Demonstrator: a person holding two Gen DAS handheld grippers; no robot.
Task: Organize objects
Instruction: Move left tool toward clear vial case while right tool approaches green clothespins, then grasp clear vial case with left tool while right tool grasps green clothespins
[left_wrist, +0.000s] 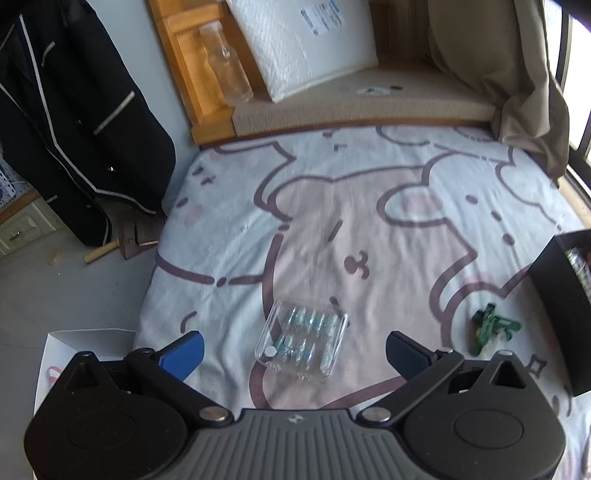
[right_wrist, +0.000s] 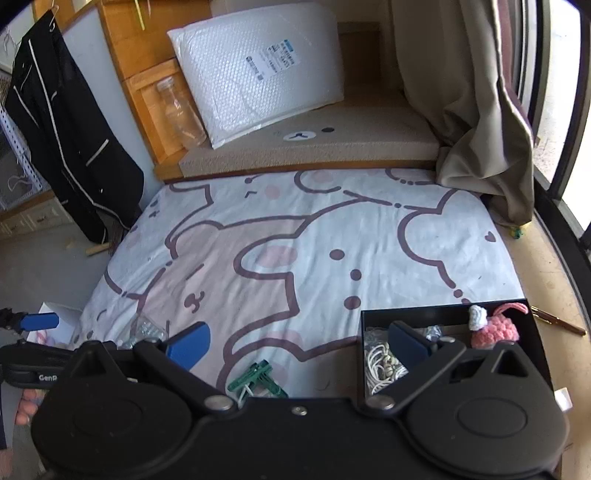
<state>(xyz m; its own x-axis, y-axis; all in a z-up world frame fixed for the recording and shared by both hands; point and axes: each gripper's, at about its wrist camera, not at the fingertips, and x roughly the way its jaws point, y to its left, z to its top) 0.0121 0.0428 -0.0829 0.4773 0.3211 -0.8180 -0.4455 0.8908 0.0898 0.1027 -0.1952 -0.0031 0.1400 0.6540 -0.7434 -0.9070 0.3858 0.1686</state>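
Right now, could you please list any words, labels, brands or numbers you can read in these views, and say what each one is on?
"GenR", cut off at the edge: white letters on the left gripper body, seen in the right wrist view.
Printed label on the white mailer: blue and black print, too small to read.
Small embossed logo on the left gripper's grey housing: a mark, no letters legible.
Nothing else carries readable text.

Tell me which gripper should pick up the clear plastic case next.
Left. The left gripper is open with the clear plastic case lying straight ahead between its fingers. The right gripper, also open, faces the green clips and black box; the case sits off to its left.
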